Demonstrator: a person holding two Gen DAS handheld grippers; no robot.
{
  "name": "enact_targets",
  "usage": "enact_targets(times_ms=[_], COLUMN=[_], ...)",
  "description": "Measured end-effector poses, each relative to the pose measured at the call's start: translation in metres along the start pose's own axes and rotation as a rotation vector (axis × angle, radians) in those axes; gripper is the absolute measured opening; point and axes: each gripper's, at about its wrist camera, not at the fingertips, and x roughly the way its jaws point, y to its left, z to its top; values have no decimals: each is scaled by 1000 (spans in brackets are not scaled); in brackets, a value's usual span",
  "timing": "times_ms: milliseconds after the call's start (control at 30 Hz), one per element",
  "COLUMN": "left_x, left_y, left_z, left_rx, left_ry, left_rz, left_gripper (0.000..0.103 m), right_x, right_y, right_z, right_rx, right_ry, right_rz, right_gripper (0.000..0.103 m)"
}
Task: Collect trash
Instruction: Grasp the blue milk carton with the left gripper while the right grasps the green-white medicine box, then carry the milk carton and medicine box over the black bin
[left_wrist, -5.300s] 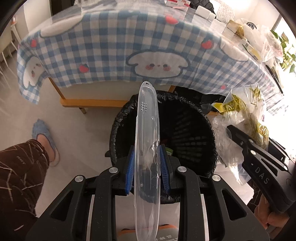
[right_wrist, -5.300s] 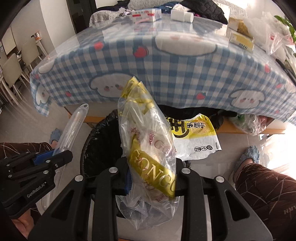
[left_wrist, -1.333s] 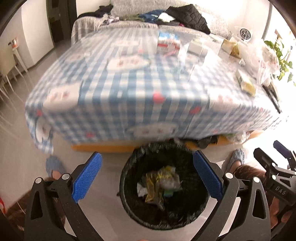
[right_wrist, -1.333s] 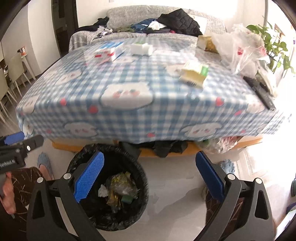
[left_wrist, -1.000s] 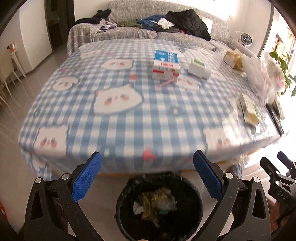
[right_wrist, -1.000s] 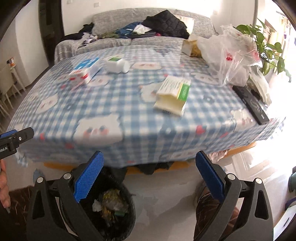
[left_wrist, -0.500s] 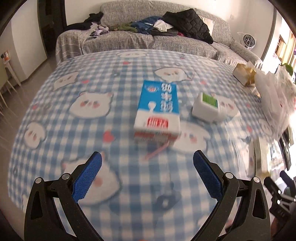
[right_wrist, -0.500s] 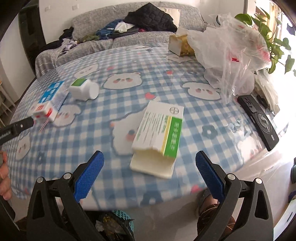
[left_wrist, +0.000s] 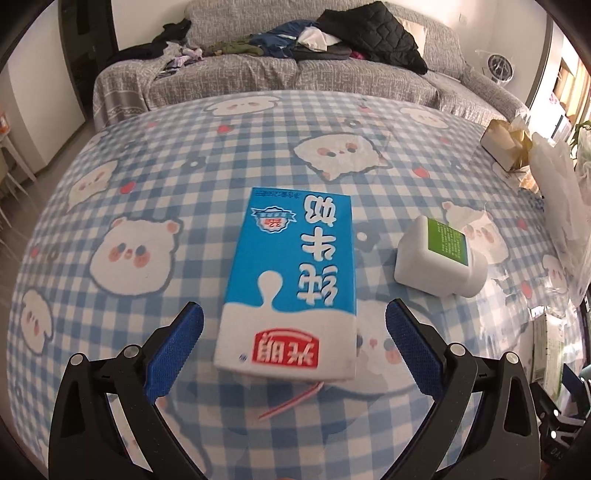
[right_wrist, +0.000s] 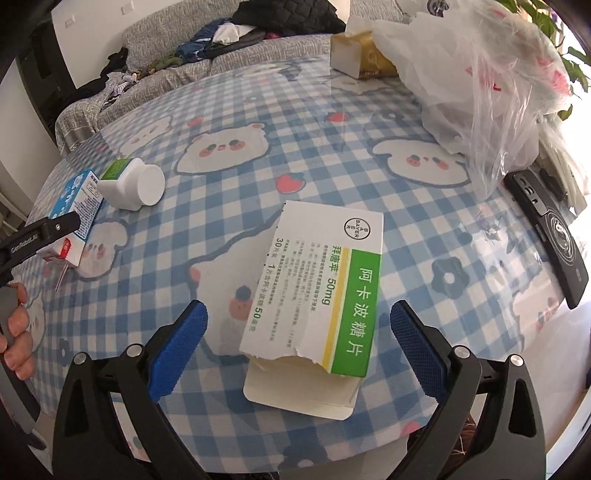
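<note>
The left gripper (left_wrist: 293, 330) hangs low over the worktop (left_wrist: 155, 177) with its fingers (left_wrist: 173, 349) spread wide and nothing between them. The blue and white milk carton (left_wrist: 291, 280) lies flat in the centre of the left wrist view, its near end already between the 2 blue pads. Its long axis runs straight up the frame, in line with the fingers, so a closing grip would meet its 2 long sides. A thin pink straw (left_wrist: 291, 400) pokes out from under the carton's near end, at the lower centre.

The right gripper (right_wrist: 299, 349) is likewise wide apart and empty. The torn medicine box (right_wrist: 317, 295), white with a green stripe, lies flat in the centre of the right wrist view with its ripped-open end and loose flap nearest the camera. Its long axis also runs up the frame, tilted slightly right, and its near end sits between the pads.

Each gripper is the nearer one to its own item. Judging from this, the next move is a short drop and a squeeze across the narrow width.

A white bottle with a green label (left_wrist: 439, 254) lies on its side right of the carton. No bin shows in either view. A clear plastic bag (right_wrist: 480, 85) sits at the upper right of the right wrist view; its contents cannot be made out. A black remote (right_wrist: 546, 232) lies below it at the right edge.
</note>
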Motion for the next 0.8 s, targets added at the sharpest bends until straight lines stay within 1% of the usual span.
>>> enact_targets(times_ms=[67, 167, 233, 300, 367, 400, 433, 467, 567, 667, 800], left_x=[5, 9, 11, 11, 10, 10, 9, 8, 5, 1, -8], left_y=[0, 2, 3, 2, 1, -1, -1, -1, -2, -2, -2], left_z=[1, 1, 1, 2, 2, 2, 2, 2, 0, -2, -6], left_rx=[-5, -16, -18, -18, -10, -5, -1, -5, -2, 8, 7], left_ry=[8, 10, 13, 13, 15, 17, 18, 16, 14, 4, -9], left_rz=[-4, -2, -9, -14, -16, -9, -5, -6, -1, 7, -2], left_gripper=[95, 90, 84, 79, 73, 63, 63, 63, 62, 62, 62], right_x=[2, 3, 4, 5, 7, 6, 5, 4, 3, 0, -3], right_y=[0, -3, -5, -6, -4, -3, -4, -5, -8, -7, -4], right_z=[1, 3, 4, 4, 5, 5, 5, 5, 6, 5, 3], right_rx=[-4, 15, 24, 23, 11, 7, 8, 8, 19, 6, -10], right_ry=[1, 3, -1, 6, 0, -4, -15, -21, -22, -28, -38], right_rz=[-12, -3, -9, -10, -24, -31, -44, -55, -25, -26, -26], right_gripper=[95, 95, 89, 87, 81, 72, 63, 63, 61, 61, 61])
